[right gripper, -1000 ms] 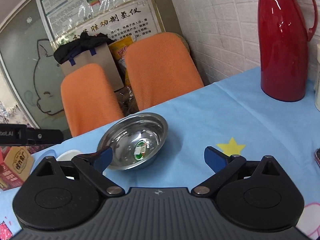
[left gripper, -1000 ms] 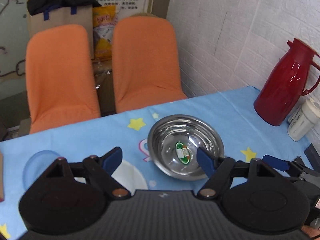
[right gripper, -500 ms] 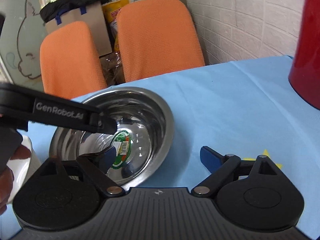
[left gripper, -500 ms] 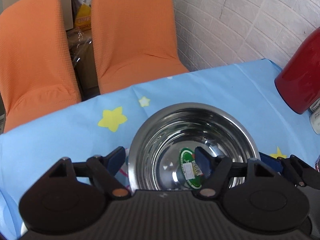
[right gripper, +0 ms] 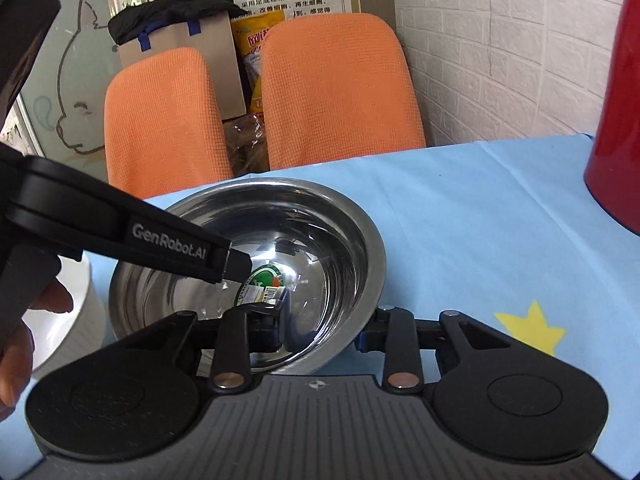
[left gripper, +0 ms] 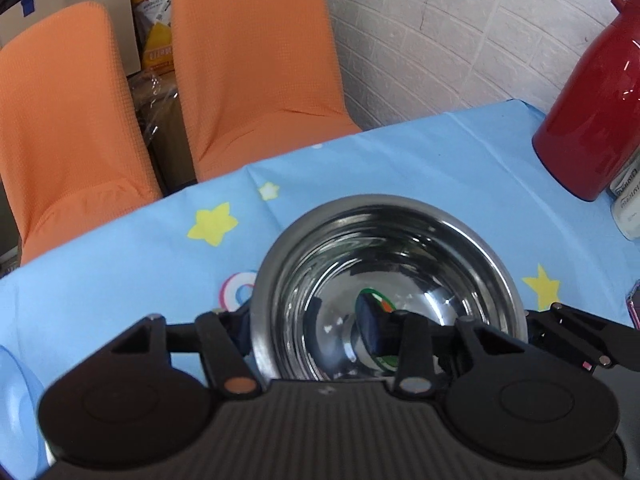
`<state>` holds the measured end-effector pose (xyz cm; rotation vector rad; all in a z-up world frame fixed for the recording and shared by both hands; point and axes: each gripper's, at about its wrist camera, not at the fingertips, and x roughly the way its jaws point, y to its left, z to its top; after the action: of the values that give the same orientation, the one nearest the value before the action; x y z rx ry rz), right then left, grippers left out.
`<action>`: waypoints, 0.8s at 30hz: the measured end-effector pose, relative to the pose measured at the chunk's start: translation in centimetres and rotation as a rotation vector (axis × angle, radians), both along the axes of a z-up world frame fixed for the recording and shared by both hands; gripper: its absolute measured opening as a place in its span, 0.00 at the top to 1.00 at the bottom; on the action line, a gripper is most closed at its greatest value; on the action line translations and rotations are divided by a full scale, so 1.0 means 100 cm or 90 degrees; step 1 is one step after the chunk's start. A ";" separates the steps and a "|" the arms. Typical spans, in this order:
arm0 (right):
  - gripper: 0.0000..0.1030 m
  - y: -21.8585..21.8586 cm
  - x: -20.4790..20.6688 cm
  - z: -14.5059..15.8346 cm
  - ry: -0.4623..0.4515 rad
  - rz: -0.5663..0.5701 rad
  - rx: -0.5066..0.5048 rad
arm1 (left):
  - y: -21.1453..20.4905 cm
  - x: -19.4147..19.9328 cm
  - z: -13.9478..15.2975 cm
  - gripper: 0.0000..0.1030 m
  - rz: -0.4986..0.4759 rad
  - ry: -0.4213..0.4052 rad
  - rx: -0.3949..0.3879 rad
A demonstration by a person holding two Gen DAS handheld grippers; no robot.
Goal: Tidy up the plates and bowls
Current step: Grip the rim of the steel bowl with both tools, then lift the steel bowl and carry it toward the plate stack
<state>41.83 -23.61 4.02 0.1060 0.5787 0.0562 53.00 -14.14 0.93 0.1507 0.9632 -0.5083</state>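
Observation:
A shiny steel bowl (left gripper: 400,248) with a green sticker inside sits on the blue star-print tablecloth (left gripper: 120,264). My left gripper (left gripper: 304,328) straddles the bowl's near left rim, one finger inside and one outside, closed on it. My right gripper (right gripper: 324,320) straddles the bowl's (right gripper: 320,224) near right rim the same way, one finger in the bowl and one outside. The left gripper's body (right gripper: 120,236) crosses the right wrist view from the left.
A red thermos (left gripper: 592,100) and a white cup (left gripper: 628,208) stand at the right. A white dish (right gripper: 64,312) lies left of the bowl, a pale blue dish (left gripper: 16,412) further left. Two orange chairs (left gripper: 256,64) stand behind the table's far edge.
Both grippers have moved forward onto the bowl and their jaws have narrowed from wide open to gripping opposite sides of its near rim.

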 end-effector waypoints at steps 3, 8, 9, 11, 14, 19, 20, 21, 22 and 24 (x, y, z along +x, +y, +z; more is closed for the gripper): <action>0.45 0.000 -0.021 0.010 -0.018 -0.003 -0.001 | -0.003 -0.025 0.017 0.63 -0.005 -0.021 -0.001; 0.43 -0.001 -0.079 0.029 -0.062 -0.002 0.000 | 0.003 -0.086 0.043 0.63 -0.013 -0.039 -0.013; 0.42 -0.001 -0.093 0.031 -0.066 0.000 0.004 | 0.006 -0.101 0.046 0.63 -0.016 -0.042 -0.020; 0.40 0.001 -0.120 0.033 -0.079 0.001 0.007 | 0.015 -0.127 0.048 0.63 -0.020 -0.042 -0.025; 0.39 0.012 -0.158 0.029 -0.085 0.010 -0.003 | 0.030 -0.170 0.043 0.62 -0.018 -0.038 -0.024; 0.34 0.031 -0.213 0.010 -0.064 0.036 -0.004 | 0.053 -0.225 0.020 0.62 -0.004 -0.015 -0.016; 0.34 0.035 -0.221 0.005 -0.057 0.043 -0.004 | 0.058 -0.237 0.014 0.62 -0.002 -0.011 -0.014; 0.34 0.038 -0.227 0.001 -0.049 0.046 -0.002 | 0.060 -0.243 0.010 0.62 0.001 -0.007 -0.013; 0.34 0.040 -0.233 -0.004 -0.042 0.048 -0.001 | 0.064 -0.250 0.006 0.61 0.006 0.001 -0.013; 0.32 0.046 -0.242 -0.012 -0.028 0.057 -0.003 | 0.069 -0.262 -0.002 0.60 0.008 0.010 -0.013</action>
<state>17.66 -18.99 2.81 0.0736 0.5401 0.1441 26.75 -7.24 0.70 0.1218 0.9727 -0.5078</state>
